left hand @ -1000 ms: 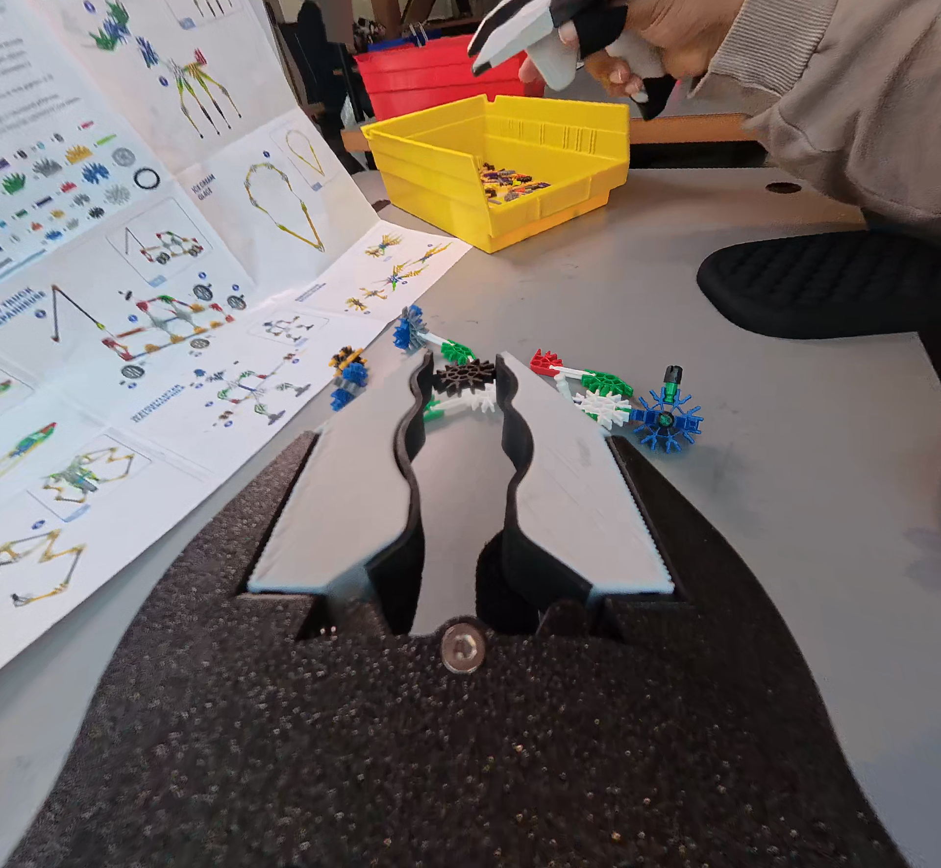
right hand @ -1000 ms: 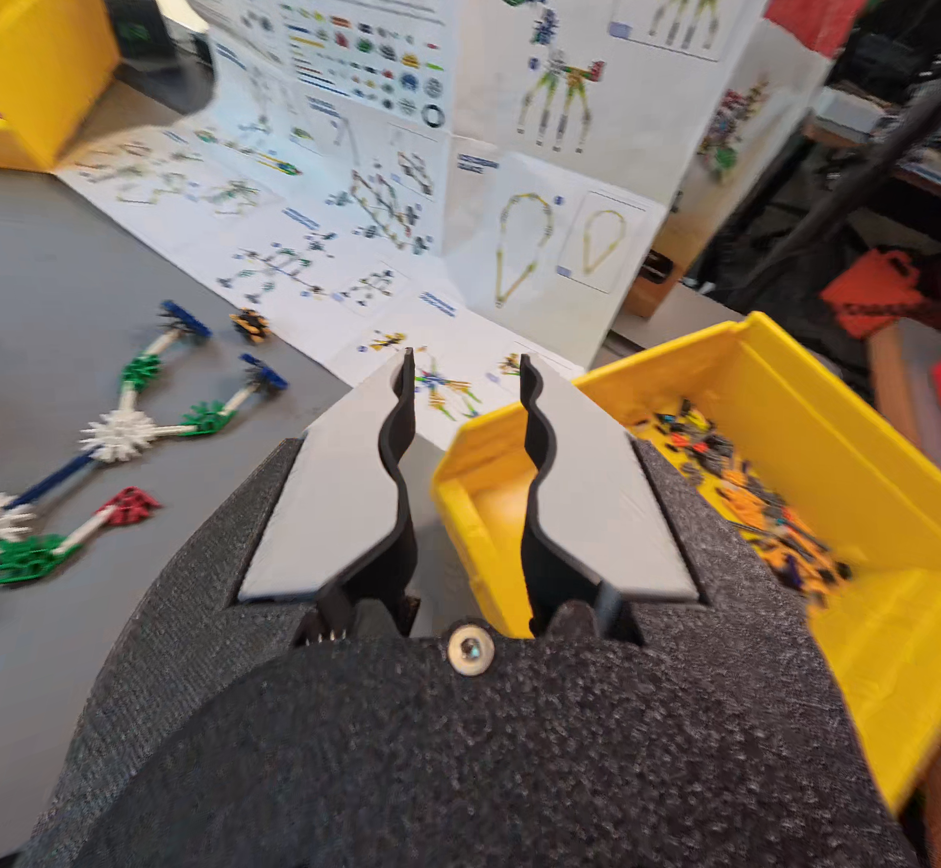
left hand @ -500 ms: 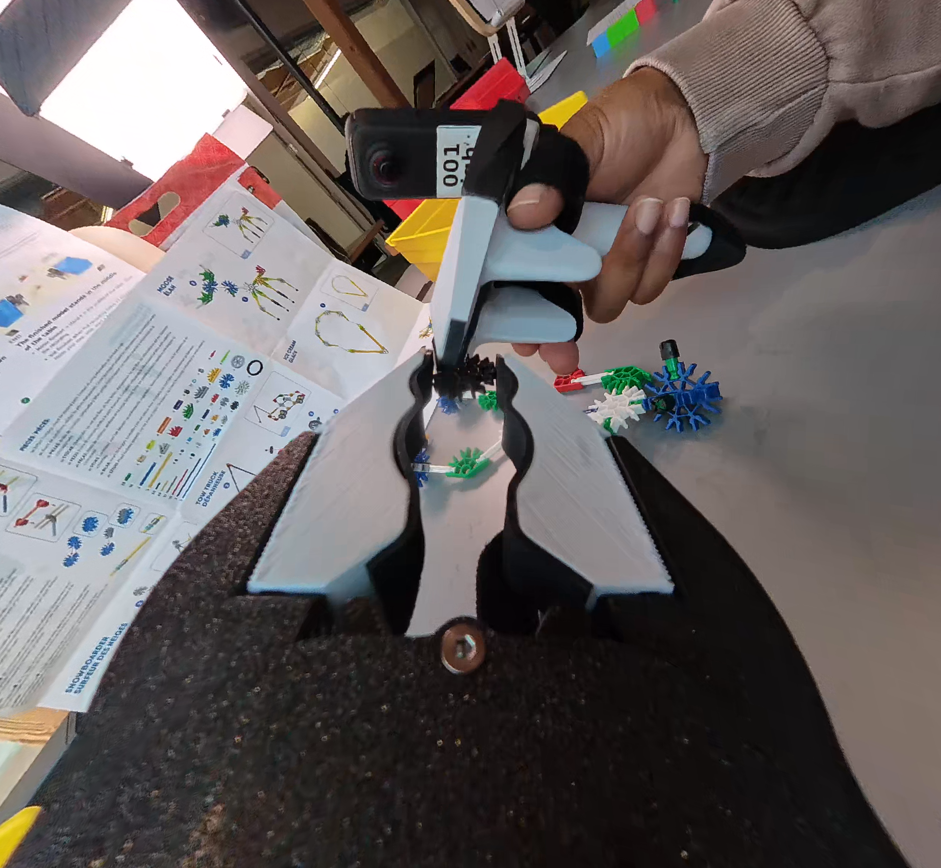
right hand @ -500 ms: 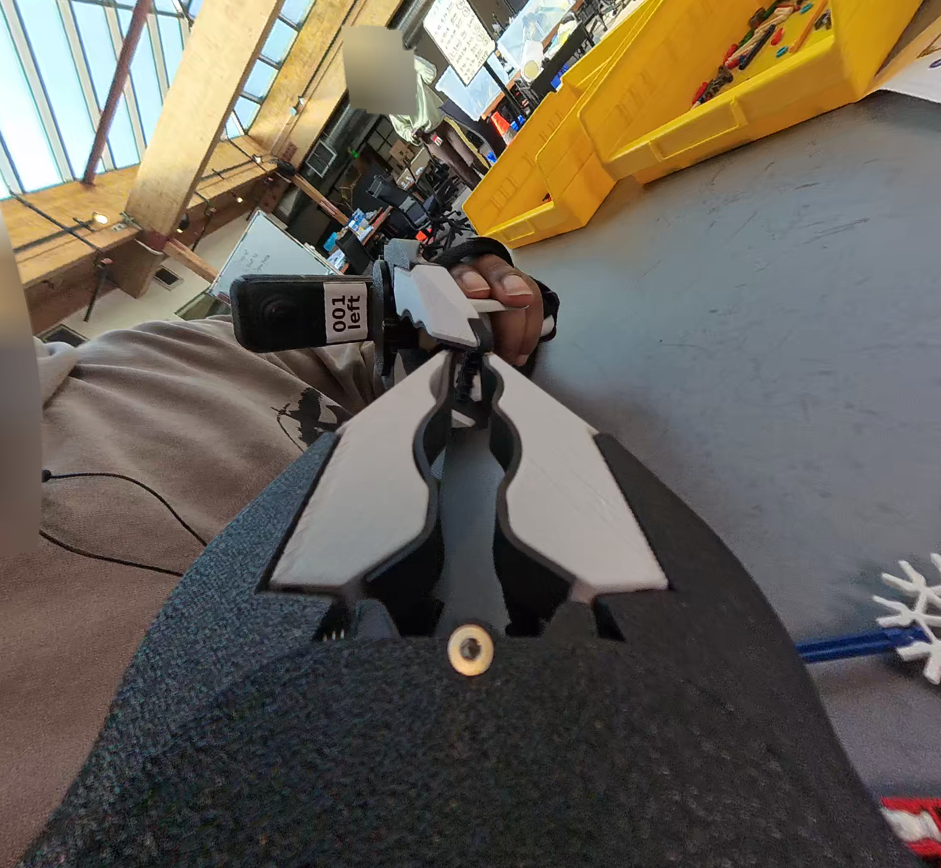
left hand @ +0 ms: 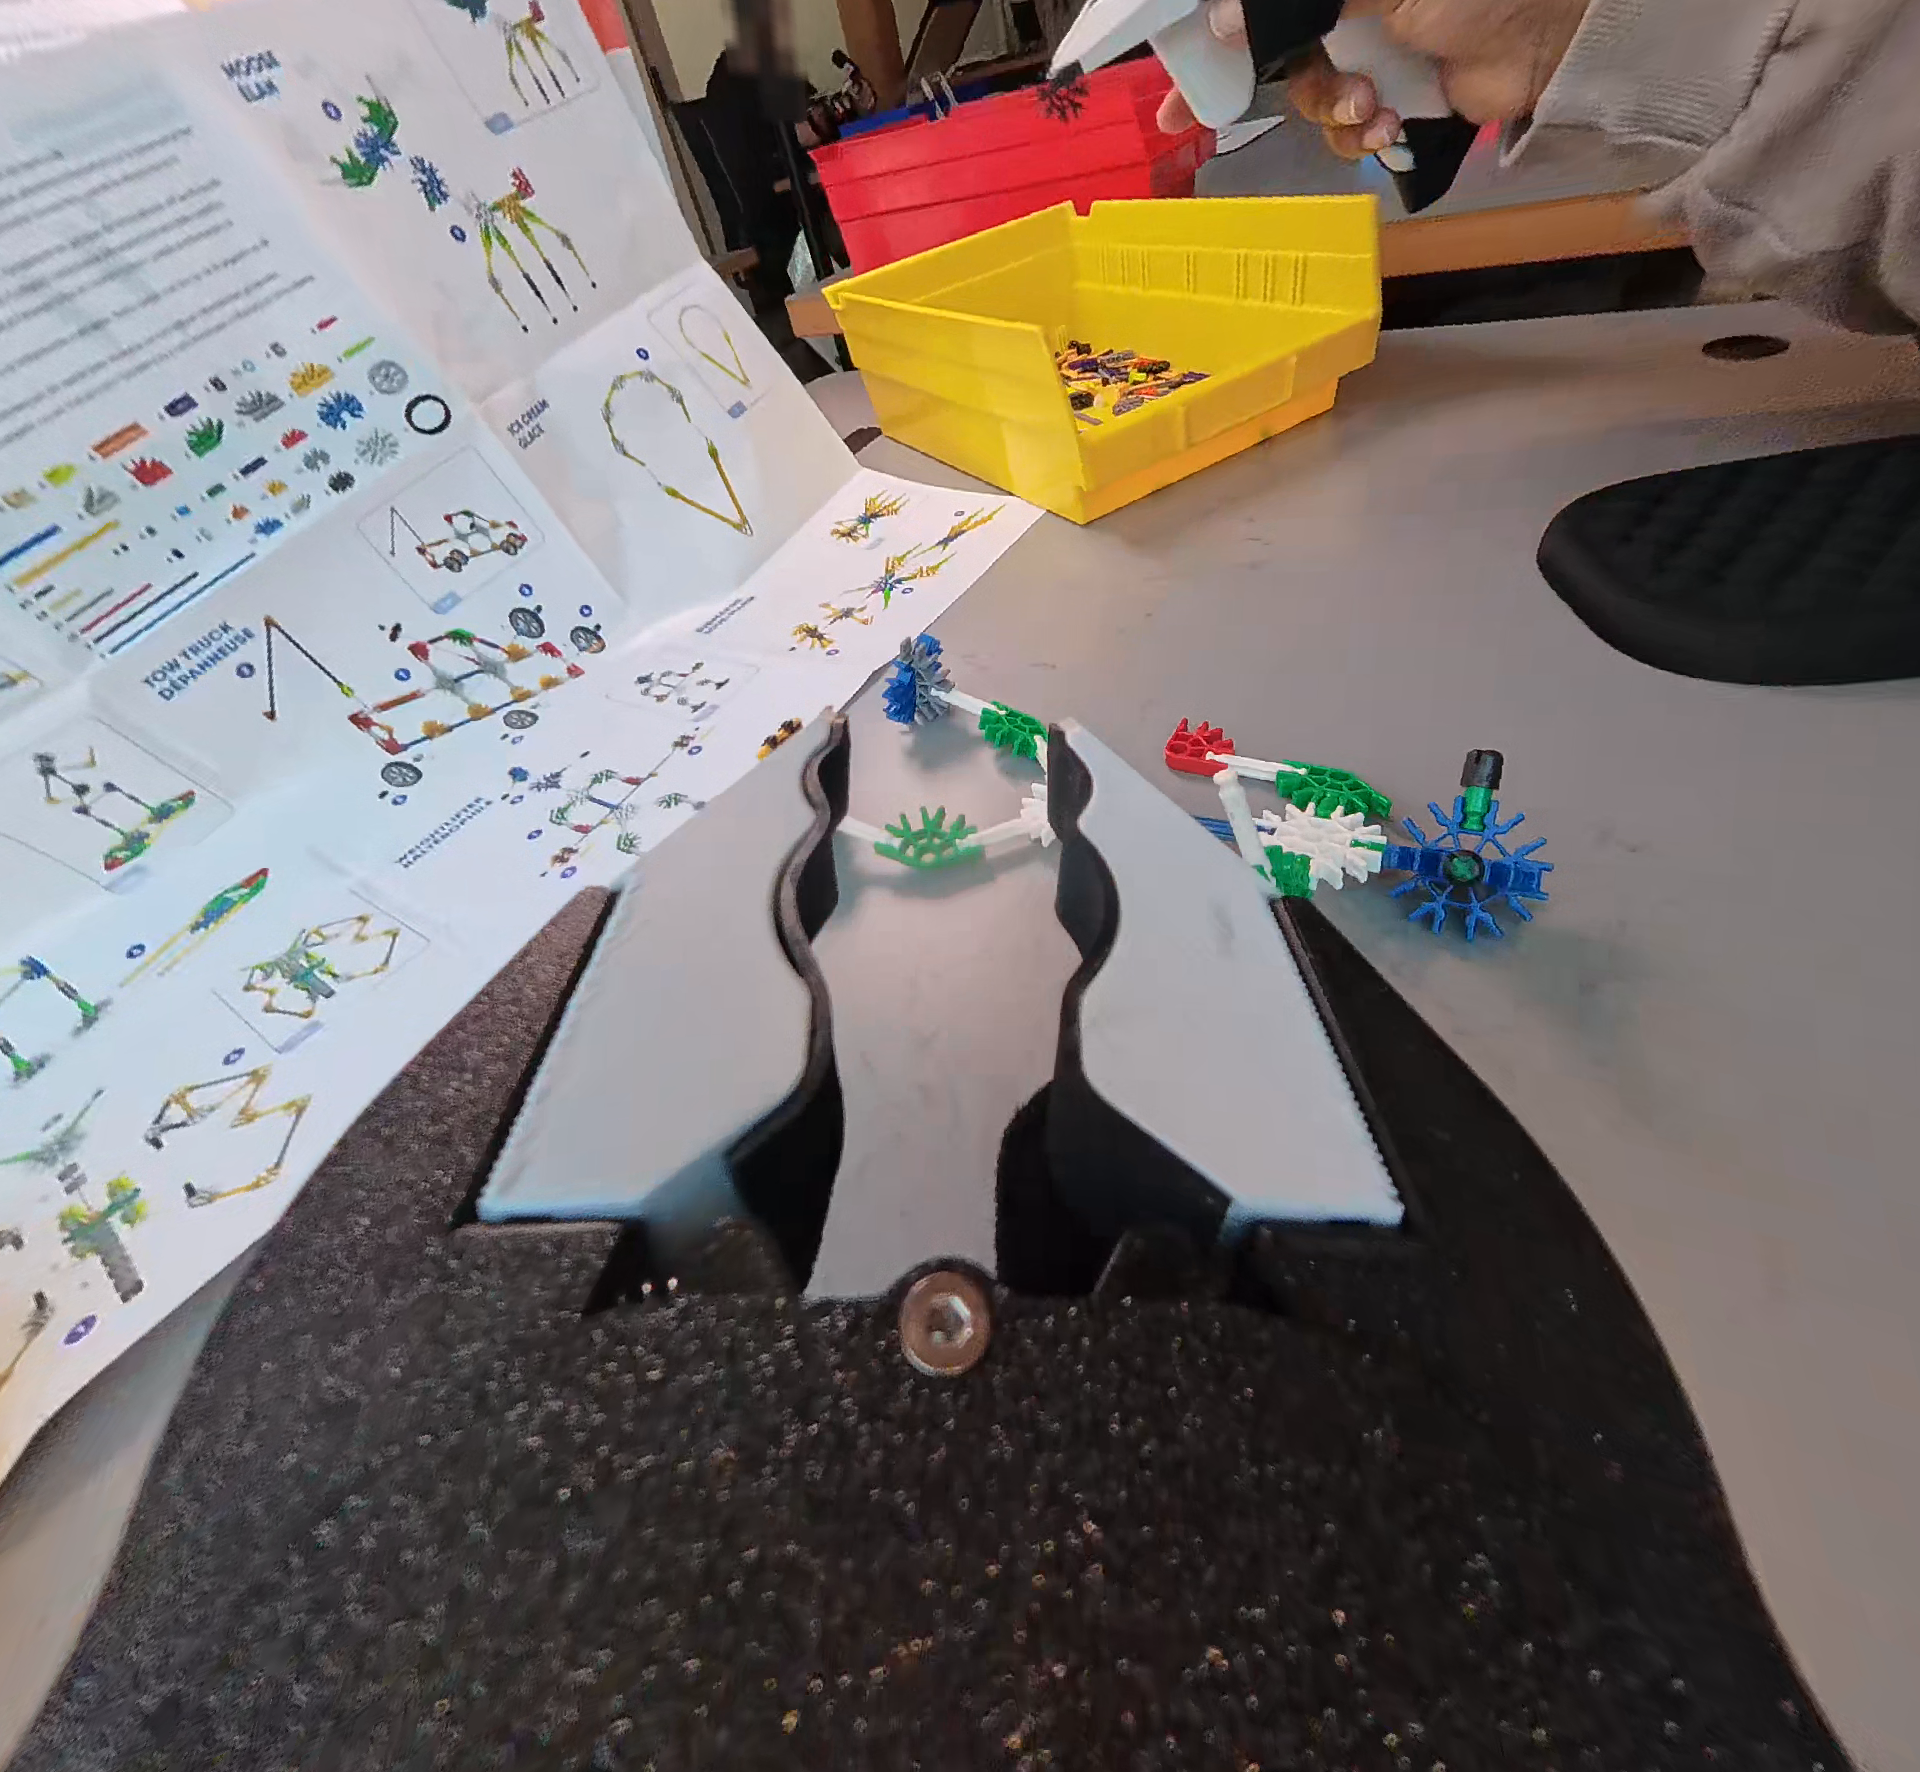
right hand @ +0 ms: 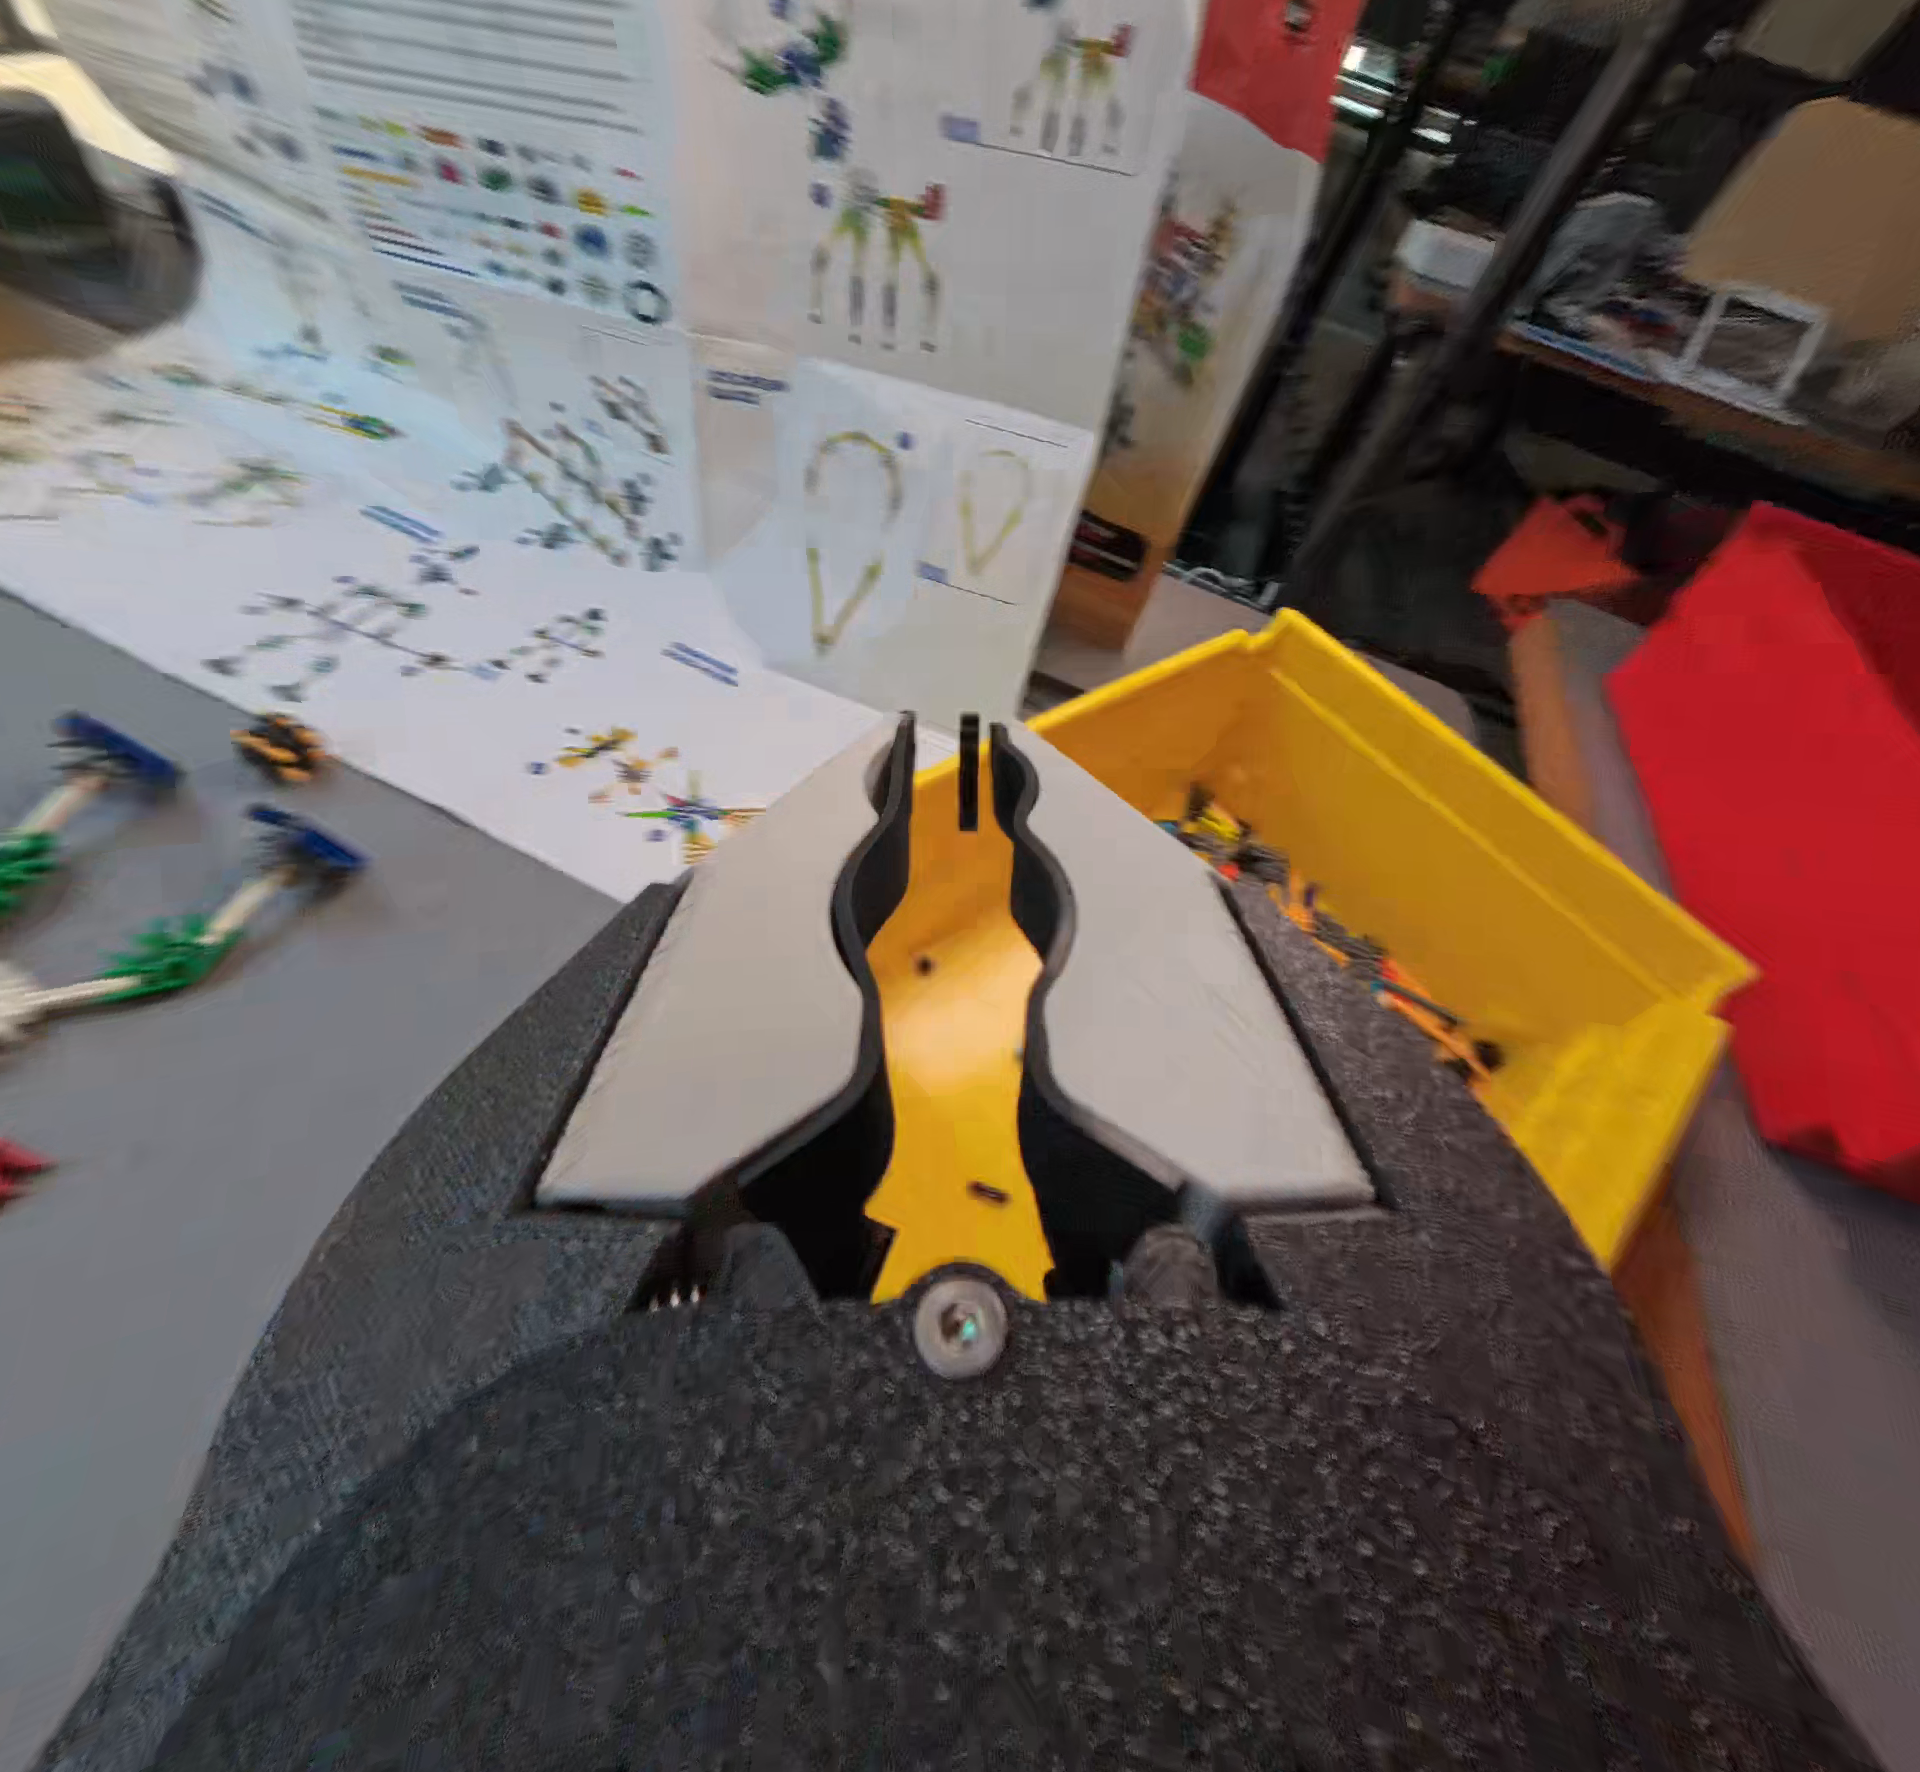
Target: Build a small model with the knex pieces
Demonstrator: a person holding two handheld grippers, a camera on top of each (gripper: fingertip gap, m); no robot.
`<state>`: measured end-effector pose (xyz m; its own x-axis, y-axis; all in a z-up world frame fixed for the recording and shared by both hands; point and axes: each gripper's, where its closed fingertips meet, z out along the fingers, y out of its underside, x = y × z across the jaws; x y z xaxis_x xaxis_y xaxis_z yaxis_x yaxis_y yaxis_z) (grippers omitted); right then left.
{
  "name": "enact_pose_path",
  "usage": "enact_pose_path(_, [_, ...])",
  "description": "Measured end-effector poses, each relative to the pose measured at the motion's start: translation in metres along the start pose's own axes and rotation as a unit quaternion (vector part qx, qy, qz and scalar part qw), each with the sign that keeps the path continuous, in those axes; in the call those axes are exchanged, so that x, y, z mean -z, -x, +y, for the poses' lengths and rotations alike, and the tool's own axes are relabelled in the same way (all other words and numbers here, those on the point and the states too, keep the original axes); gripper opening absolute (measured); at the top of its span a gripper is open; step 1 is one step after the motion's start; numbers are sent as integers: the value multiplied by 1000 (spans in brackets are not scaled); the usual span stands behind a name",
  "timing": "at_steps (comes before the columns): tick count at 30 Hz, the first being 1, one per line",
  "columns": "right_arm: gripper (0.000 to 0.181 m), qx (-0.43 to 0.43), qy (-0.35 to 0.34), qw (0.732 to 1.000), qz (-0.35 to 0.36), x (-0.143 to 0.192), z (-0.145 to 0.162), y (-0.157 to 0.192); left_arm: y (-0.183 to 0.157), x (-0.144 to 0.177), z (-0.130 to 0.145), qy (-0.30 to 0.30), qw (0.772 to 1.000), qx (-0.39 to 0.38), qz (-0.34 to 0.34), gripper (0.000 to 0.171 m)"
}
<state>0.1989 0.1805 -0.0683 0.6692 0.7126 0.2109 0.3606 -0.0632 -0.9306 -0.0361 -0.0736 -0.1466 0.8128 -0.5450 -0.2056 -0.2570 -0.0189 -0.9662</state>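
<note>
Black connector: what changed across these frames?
The black connector passed from the left claw, which held it a second ago and is now open and empty, to the right claw, which swung back above the yellow bin. The piece sits between its tips; whether it is clamped is unclear. Unchanged: the rod-and-connector assembly and instruction sheet.

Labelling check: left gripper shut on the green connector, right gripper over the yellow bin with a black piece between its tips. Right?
No: the left wrist view shows the left gripper open, jaws apart, the green connector lying ungripped. The rest stands: right gripper over the yellow bin, black piece between its tips.
</note>
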Motion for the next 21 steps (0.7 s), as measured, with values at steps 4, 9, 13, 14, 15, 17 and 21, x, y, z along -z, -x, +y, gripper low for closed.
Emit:
enact_pose_path(4, [51,-12,-6,997,73,-7,12,-58,13,4,7,3,999,31,-16,39])
enact_pose_path(9, [50,-41,-108,992,54,5,-19,-45,25,7,7,-8,998,60,-30,41])
enact_pose_path(13, [50,-69,-167,983,-26,20,-42,17,31,7,9,-12,995,91,-33,46])
enact_pose_path(14, [50,-67,-169,982,-48,23,-44,38,33,8,8,-15,994,97,-36,49])
enact_pose_path(15, [51,-59,-166,982,-64,24,-44,58,35,8,8,-19,994,103,-40,50])
enact_pose_path(17, [52,-40,-152,983,-90,27,-37,96,41,8,8,-23,992,107,-54,51])
enact_pose_path(21, [55,-18,-99,984,-145,26,-2,157,49,10,12,-22,990,119,-67,49])
